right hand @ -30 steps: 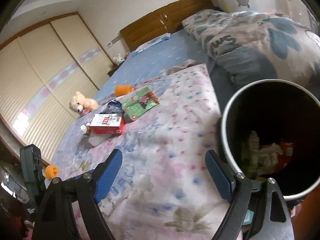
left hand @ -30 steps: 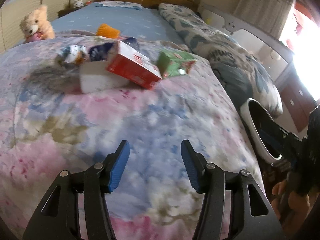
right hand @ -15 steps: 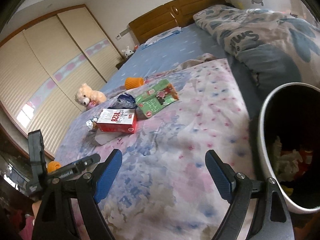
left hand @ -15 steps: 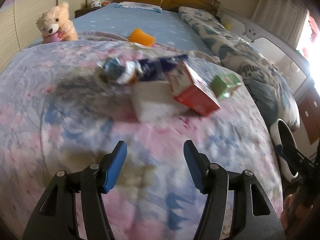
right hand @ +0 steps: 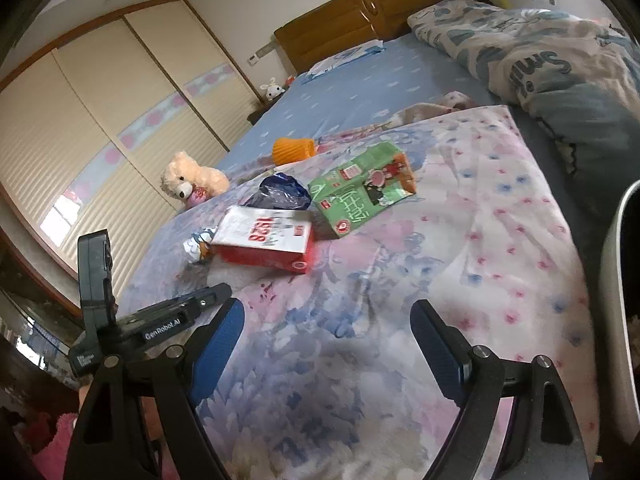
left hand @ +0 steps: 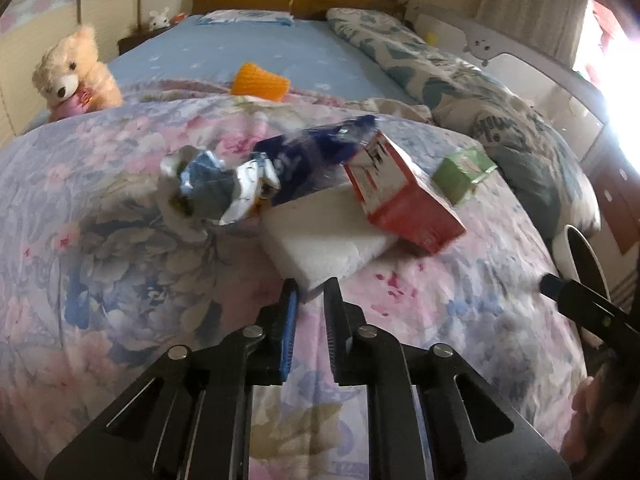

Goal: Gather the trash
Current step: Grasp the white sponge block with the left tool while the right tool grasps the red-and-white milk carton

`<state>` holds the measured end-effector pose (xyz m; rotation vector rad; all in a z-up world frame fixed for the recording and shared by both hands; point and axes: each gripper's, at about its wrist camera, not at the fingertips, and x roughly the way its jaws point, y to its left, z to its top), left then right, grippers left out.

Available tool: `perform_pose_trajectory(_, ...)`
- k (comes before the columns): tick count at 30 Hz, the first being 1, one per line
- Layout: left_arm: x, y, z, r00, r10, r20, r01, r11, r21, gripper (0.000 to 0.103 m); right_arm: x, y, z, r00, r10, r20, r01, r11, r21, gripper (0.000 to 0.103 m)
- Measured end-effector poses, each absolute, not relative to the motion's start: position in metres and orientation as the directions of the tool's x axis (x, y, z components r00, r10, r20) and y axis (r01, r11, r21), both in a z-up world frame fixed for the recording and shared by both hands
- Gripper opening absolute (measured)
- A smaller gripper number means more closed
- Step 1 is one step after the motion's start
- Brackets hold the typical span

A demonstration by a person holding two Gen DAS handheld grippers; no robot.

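Left gripper (left hand: 310,294) low over the floral quilt (left hand: 120,280), jaws just closed to a narrow slit. The near corner of the white foam block (left hand: 324,240) sits right at the tips; can't tell if the pads pinch it or merely touch it. Right gripper (right hand: 326,334) jaws wide open, nothing between them, only quilt below.

Trash heap mid-quilt, left wrist view: foam block at 12 o'clock from the left tips, red carton (left hand: 400,196) leaning on the block's far right edge at 1 o'clock, crumpled silver wrapper (left hand: 208,188) at 11 o'clock touching the block's left end, blue bag (left hand: 316,152) behind wrapper and carton, green carton (left hand: 462,174) apart at 2 o'clock.

Right wrist view: red carton (right hand: 266,242) at 11 o'clock from the right gripper, green carton (right hand: 362,196) at 12, just beside it, blue bag (right hand: 282,194) behind both. Left gripper body visible at 9 o'clock.

Bin (right hand: 618,300) rim at the right edge, 3 o'clock, beside the bed. Orange cup (right hand: 292,150) lying on its side beyond the heap. Teddy (left hand: 72,76) at the quilt's far left.
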<state>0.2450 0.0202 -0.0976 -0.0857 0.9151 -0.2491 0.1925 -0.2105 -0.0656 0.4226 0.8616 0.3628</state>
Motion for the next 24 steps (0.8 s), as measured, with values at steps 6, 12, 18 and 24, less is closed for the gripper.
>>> perform_pose_trajectory(6, 0.213, 0.014, -0.085, 0.595, -0.309, -0.742, 0.234, 0.950, -0.209, 0.008, 0.199, -0.196, -0.070, 0.580, 0.491, -0.649, -0.157, 0.850, 0.503, 0.086)
perform_pose_trajectory(12, 0.180, 0.017, -0.081, 0.595, -0.318, -0.739, 0.226, 0.948, -0.225, 0.008, 0.200, -0.188, -0.077, 0.562, 0.507, -0.654, -0.160, 0.842, 0.515, 0.086)
perform_pose_trajectory(18, 0.158, 0.052, -0.084, 0.613, -0.256, -0.747, 0.123, 0.965, -0.230, 0.008, 0.201, -0.181, -0.076, 0.563, 0.508, -0.652, -0.163, 0.842, 0.514, 0.086)
perform_pose_trajectory(24, 0.147, 0.092, -0.084, 0.653, -0.191, -0.733, 0.009, 0.970, -0.244, 0.008, 0.206, -0.157, -0.074, 0.555, 0.516, -0.653, -0.183, 0.841, 0.509, 0.086)
